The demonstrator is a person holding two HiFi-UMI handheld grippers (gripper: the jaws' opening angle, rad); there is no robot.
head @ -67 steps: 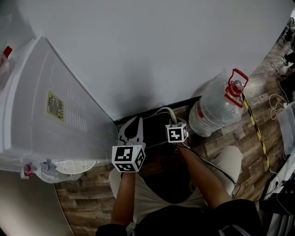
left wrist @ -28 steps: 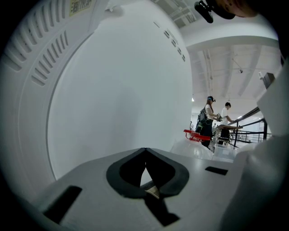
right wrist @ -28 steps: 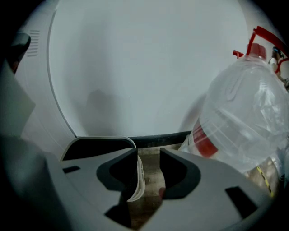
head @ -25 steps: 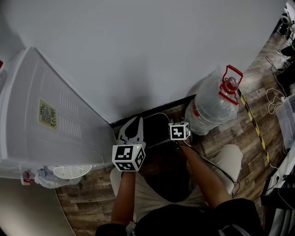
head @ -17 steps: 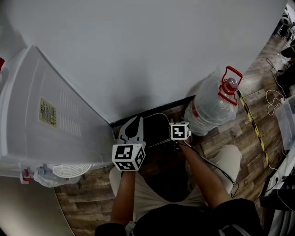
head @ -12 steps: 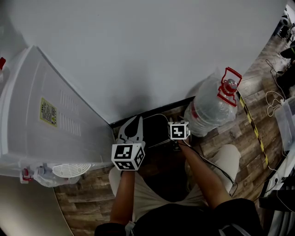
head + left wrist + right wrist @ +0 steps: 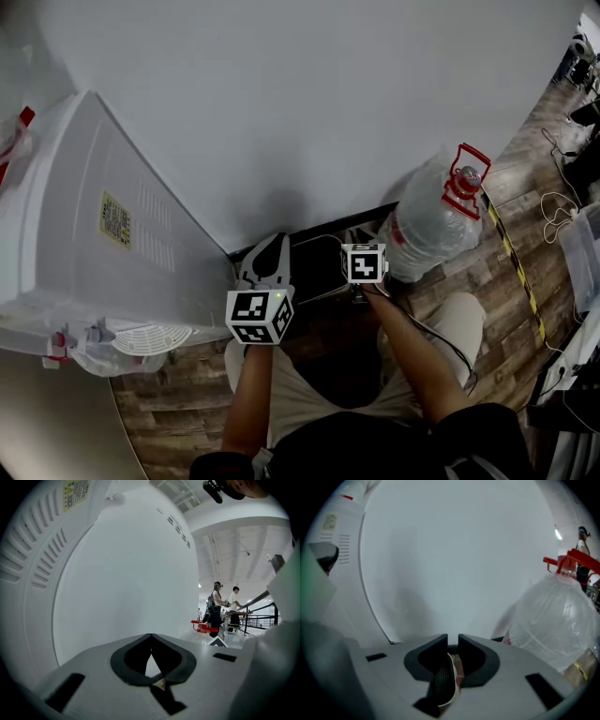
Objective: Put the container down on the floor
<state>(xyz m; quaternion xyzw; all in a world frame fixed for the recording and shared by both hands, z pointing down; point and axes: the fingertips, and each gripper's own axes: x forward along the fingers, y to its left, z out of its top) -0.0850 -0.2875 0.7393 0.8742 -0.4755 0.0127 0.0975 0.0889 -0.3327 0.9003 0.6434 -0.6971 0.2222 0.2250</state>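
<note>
While the container seemingly stands free, the empty right hand-held gripper has just been closing, slightly apart.

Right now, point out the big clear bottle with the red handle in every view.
Head view: clear bottle right of centre, against the wall.
Left gripper view: only what looks like its red handle, low right of centre.
Right gripper view: fills the right side, red handle on top.
Shared landmark: white vented appliance, at the left in all three.
</note>
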